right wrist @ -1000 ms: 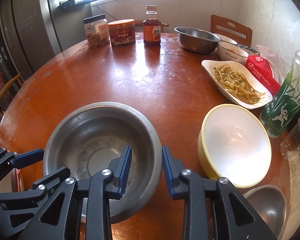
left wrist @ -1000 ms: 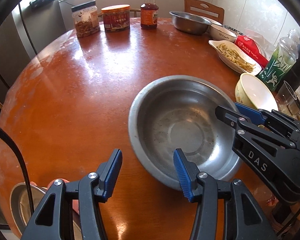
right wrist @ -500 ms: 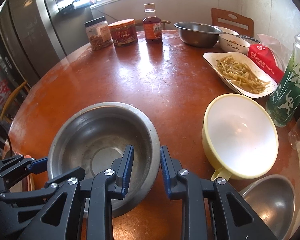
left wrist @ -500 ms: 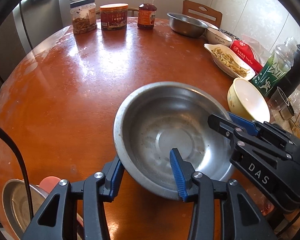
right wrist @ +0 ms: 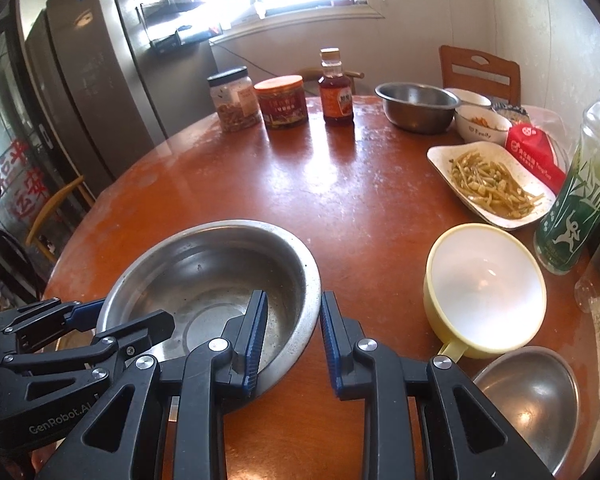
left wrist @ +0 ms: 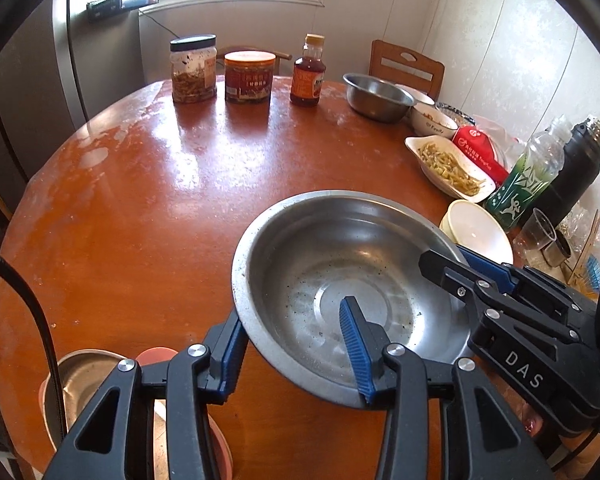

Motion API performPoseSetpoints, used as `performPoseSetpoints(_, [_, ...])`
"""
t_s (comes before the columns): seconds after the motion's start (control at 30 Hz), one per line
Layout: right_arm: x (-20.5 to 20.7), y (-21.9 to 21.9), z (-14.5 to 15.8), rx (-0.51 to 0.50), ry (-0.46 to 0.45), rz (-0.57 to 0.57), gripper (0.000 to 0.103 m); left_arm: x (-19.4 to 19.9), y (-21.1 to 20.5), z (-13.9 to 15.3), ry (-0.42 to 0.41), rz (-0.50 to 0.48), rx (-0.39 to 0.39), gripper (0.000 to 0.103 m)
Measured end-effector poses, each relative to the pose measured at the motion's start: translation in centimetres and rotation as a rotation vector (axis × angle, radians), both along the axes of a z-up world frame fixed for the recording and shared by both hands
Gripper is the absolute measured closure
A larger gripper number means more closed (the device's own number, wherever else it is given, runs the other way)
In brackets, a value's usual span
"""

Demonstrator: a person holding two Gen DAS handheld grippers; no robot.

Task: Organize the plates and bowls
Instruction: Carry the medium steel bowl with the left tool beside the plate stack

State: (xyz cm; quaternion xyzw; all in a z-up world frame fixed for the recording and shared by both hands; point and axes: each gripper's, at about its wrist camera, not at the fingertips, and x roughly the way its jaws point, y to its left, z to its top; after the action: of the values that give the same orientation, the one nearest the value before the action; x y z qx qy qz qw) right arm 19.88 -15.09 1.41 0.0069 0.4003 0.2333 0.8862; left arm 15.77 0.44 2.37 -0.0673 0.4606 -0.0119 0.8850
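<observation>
A large steel bowl point(left wrist: 340, 268) is lifted off the round wooden table point(left wrist: 140, 200) and tilted; it also shows in the right wrist view point(right wrist: 204, 276). My left gripper point(left wrist: 296, 344) straddles its near-left rim, one finger inside and one outside. My right gripper point(right wrist: 294, 340) straddles its right rim the same way, and it shows from the side in the left wrist view point(left wrist: 472, 272). A yellow bowl point(right wrist: 484, 288) with a white inside sits to the right. A small steel bowl point(right wrist: 528, 396) sits at the near right.
Two jars point(left wrist: 220, 70) and a sauce bottle point(left wrist: 308, 72) stand at the far edge. A steel bowl point(left wrist: 376, 96), a white bowl point(left wrist: 434, 120), a dish of food point(left wrist: 448, 166), a green bottle point(left wrist: 528, 176) and a black flask point(left wrist: 572, 168) line the right side. A steel bowl on an orange plate point(left wrist: 84, 380) lies near left.
Both grippers have closed in on the large steel bowl's rim and raised it off the table. It has tilted and moved toward the near left.
</observation>
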Motion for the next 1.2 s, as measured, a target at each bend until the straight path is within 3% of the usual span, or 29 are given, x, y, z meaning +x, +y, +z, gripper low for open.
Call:
performPoseSetpoints(0.6, [-5.8,-2.1,3.7,0.054,-0.11,0.001,0.076,-5.7,-1.5,3.7,-0.1,-0.025,0.021,0.057])
performPoseSetpoints(0.93, [-9.3,-3.8,3.7,0.05,-0.142,-0.009,0.075,-8.1,-3.0,3.5,-0.117,-0.045,0.024,0.057])
performPoseSetpoints(1.2, [-10.8,-4.9,2.0,0.041,-0.123,-0.005,0.075,-9.4,-3.9,1.9,-0.106,-0.049,0.018,0.057])
